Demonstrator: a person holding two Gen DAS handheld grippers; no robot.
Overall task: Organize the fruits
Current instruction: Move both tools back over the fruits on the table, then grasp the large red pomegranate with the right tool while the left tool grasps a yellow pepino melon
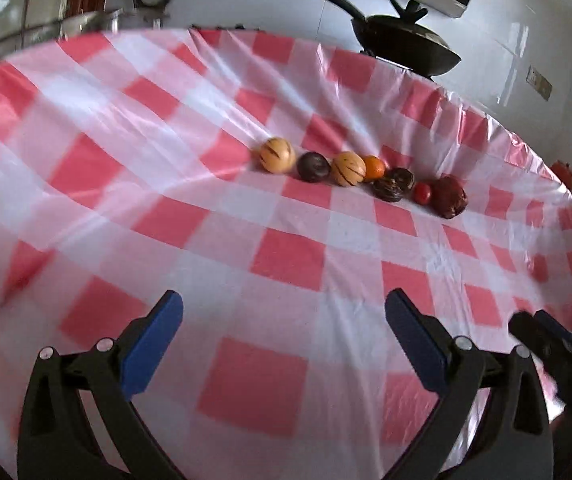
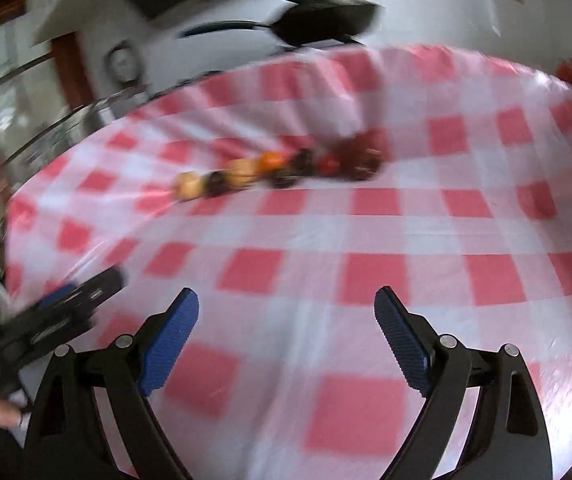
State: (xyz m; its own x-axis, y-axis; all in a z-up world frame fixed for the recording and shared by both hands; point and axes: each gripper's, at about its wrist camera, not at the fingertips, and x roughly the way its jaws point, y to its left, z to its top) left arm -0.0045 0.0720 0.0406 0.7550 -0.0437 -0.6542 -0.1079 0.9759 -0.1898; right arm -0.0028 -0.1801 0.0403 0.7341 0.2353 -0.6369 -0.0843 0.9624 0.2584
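Several fruits lie in a row on the red-and-white checked tablecloth (image 1: pixel 245 240). From the left: a striped tan fruit (image 1: pixel 277 155), a dark purple fruit (image 1: pixel 313 167), a second striped tan fruit (image 1: pixel 348 168), an orange (image 1: pixel 374 167), a dark mottled fruit (image 1: pixel 393 184), a small red fruit (image 1: pixel 422 193) and a dark red fruit (image 1: pixel 449 197). My left gripper (image 1: pixel 283 304) is open and empty, well short of the row. My right gripper (image 2: pixel 286 300) is open and empty, also short of the row (image 2: pixel 277 168), which is blurred in the right wrist view.
A black pan with a lid (image 1: pixel 406 42) stands beyond the table's far edge and also shows in the right wrist view (image 2: pixel 326 16). The right gripper's tip (image 1: pixel 546 336) shows at the left view's lower right; the left gripper (image 2: pixel 65 312) shows at the right view's lower left.
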